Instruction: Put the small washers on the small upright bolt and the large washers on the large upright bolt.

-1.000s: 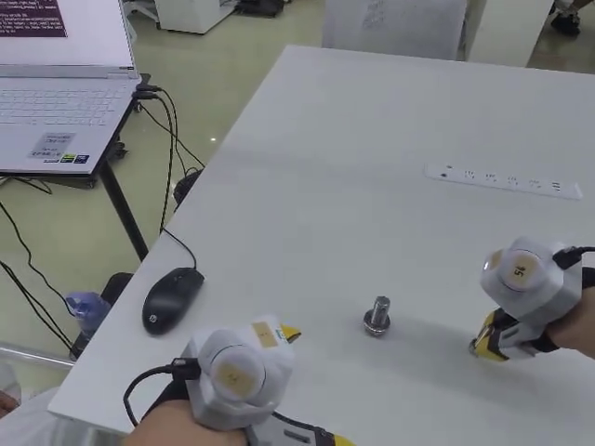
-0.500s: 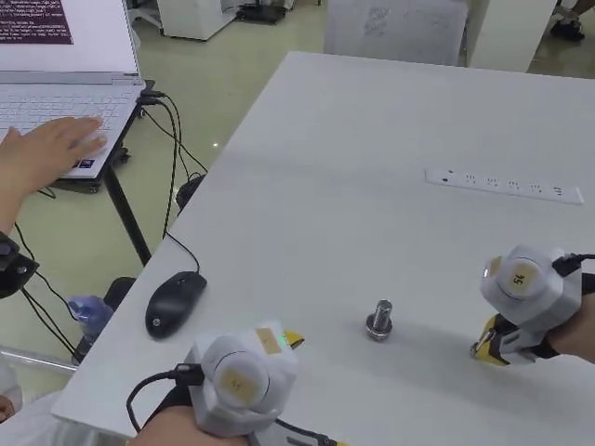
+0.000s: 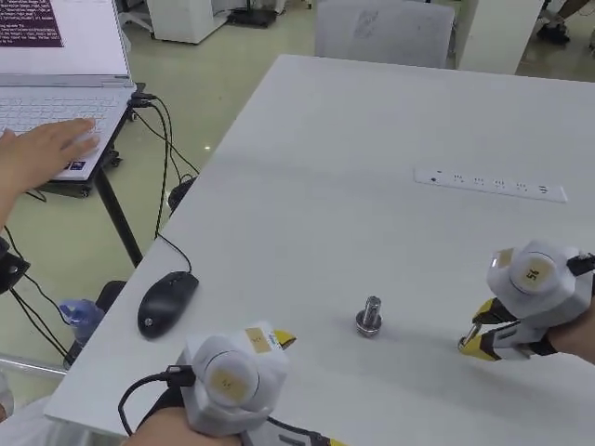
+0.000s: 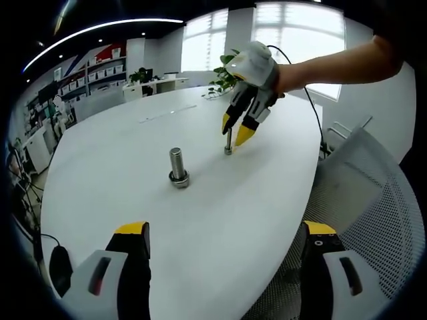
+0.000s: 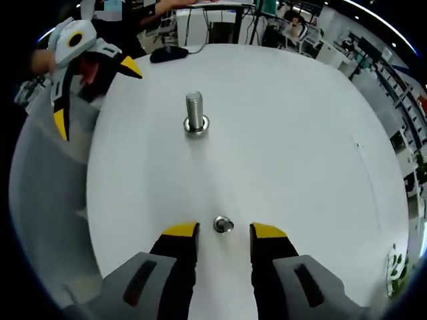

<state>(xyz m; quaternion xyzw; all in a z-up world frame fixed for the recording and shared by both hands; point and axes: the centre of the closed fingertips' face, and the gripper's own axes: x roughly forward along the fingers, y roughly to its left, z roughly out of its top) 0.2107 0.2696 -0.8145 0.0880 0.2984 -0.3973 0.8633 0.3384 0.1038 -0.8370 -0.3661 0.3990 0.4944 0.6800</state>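
Observation:
The large upright bolt (image 3: pixel 369 316) (image 4: pixel 177 167) (image 5: pixel 195 113) stands mid-table with a wider metal ring at its base. The small upright bolt (image 5: pixel 223 225) (image 4: pixel 228 145) stands to its right. My right gripper (image 5: pixel 225 230) (image 3: pixel 469 340) (image 4: pixel 237 130) is open, tips down over the small bolt, one finger on each side without touching it. My left gripper (image 4: pixel 220 233) (image 3: pixel 307 390) is wide open near the table's front edge, pointing at both bolts, with nothing between its fingers. In the right gripper view the left gripper (image 5: pixel 93 83) shows at upper left. I see no loose washers.
A black mouse (image 3: pixel 167 303) with its cable lies at the table's left edge. A white power strip (image 3: pixel 490 184) lies at the back right. A laptop (image 3: pixel 56 102) sits on a side stand to the left, a person's hand (image 3: pixel 42 153) on its keyboard.
A hand has come onto the laptop keyboard. The head camera has shifted slightly. My right gripper has edged a little left over the small bolt; the left one stays put.

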